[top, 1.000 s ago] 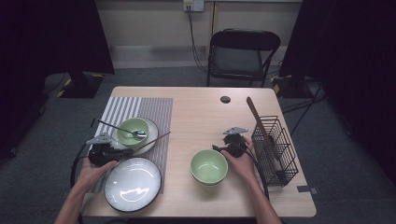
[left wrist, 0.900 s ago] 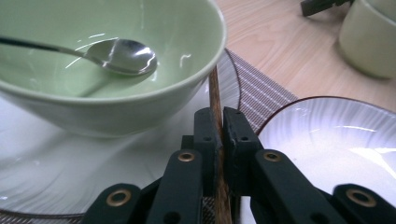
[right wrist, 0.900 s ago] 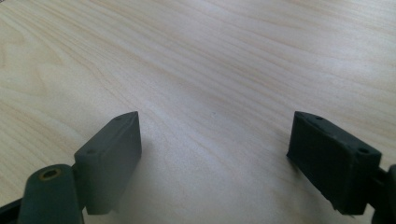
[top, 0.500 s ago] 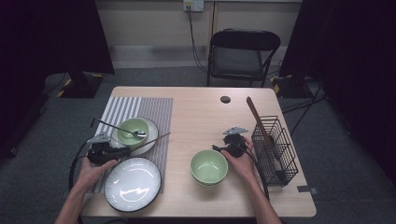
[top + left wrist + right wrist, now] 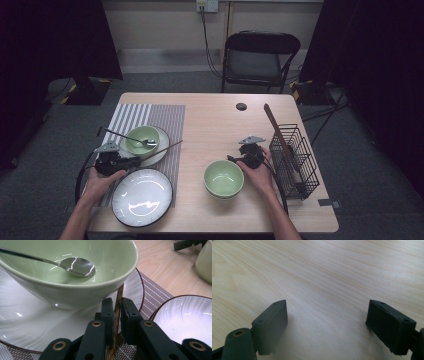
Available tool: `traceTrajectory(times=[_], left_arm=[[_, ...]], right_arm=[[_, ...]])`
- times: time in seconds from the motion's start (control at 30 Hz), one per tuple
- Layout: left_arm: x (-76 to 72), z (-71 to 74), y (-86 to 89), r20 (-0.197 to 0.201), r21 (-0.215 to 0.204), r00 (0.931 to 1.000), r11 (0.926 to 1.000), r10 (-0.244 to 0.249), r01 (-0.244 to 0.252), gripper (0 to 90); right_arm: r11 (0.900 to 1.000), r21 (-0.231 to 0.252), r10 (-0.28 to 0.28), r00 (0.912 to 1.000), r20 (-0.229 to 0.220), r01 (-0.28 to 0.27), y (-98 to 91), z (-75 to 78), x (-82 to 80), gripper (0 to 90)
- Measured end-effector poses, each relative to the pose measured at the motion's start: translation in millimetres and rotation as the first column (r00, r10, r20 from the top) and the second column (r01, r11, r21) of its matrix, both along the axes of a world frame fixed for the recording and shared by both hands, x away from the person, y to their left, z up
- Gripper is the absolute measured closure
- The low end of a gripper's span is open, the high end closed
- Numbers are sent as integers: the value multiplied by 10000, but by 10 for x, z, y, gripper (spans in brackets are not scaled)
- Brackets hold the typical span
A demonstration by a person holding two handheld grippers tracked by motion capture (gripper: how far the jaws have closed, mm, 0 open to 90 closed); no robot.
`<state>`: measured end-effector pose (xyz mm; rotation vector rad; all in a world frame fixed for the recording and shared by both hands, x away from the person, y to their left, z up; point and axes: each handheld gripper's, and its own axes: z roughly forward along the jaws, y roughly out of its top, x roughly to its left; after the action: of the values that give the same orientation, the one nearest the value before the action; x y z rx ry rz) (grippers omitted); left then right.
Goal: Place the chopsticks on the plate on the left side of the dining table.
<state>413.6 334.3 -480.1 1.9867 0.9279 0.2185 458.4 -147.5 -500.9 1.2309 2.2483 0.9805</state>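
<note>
Left gripper view: chopstick (image 5: pixel 115 322) between closing left gripper (image 5: pixel 116 312) jaws.

spoon (image 5: pixel 77 266): polished metal | green bowl (image 5: pixel 75 285): glossy ceramic | chopstick (image 5: pixel 117 307): rough wood | table (image 5: pixel 324 272): matt wood

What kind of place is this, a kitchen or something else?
Probably a recording studio or lab staged for tabletop work, not a kitchen: black curtains flank the wooden table, a folding chair stands behind it on grey carpet, and cables run to a wall outlet.
</note>
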Motion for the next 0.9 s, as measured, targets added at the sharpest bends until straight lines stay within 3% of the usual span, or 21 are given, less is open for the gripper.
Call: traceTrajectory(times=[0.9], left_arm=[[-7,1,69,-92,39,10000,10000,25,-25,816]], right_arm=[[10000,2,1,10000,0,-1,0,0,0,168]])
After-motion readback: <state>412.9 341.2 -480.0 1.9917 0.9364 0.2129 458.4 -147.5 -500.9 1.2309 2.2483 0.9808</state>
